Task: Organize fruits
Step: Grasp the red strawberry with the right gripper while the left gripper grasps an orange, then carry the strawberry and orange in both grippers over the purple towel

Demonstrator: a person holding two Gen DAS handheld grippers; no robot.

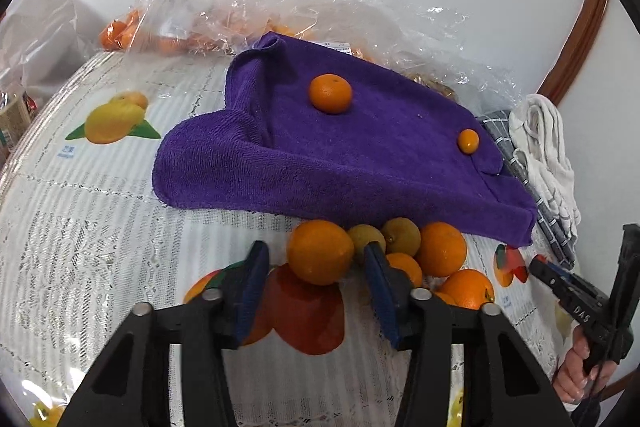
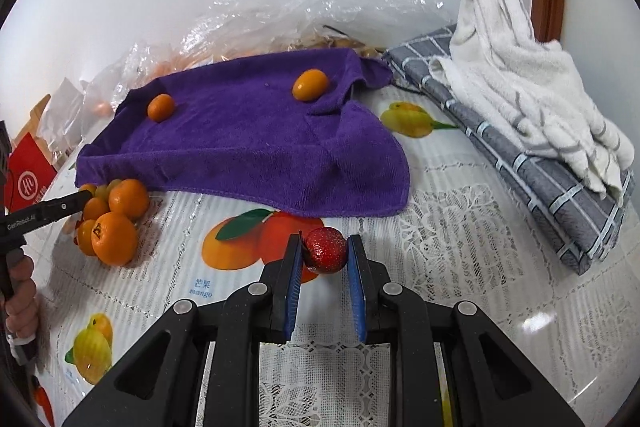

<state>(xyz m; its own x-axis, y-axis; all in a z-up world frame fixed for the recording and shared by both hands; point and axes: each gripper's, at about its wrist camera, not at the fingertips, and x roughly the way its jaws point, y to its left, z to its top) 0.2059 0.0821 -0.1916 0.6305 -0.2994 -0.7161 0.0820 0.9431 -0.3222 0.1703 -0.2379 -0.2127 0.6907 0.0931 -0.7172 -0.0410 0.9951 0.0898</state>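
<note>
Clamped between the blue pads of the right gripper point(image 2: 324, 253) was a red strawberry point(image 2: 325, 250), held just above the fruit-printed tablecloth point(image 2: 460, 227) at the centre of the right wrist view. At nine o'clock from it lay a cluster of oranges point(image 2: 114, 237), with the left gripper point(image 1: 316, 259) reaching in among them from the left edge. From the left wrist view, that gripper's jaws stood on either side of one large orange point(image 1: 320, 251); whether the pads pressed on it could not be told. Just beyond the cluster, toward twelve o'clock, a purple towel point(image 1: 320, 155) lay spread and rumpled on the cloth, carrying a mandarin point(image 1: 330, 93) near its middle and a smaller kumquat point(image 1: 468, 141) at about three o'clock from it. At two o'clock from the strawberry a white towel point(image 2: 520, 79) sat piled on a folded grey checked cloth point(image 2: 552, 195). Farthest off, against the wall, lay crumpled clear plastic bags point(image 1: 224, 7) with more orange fruit inside.
</note>
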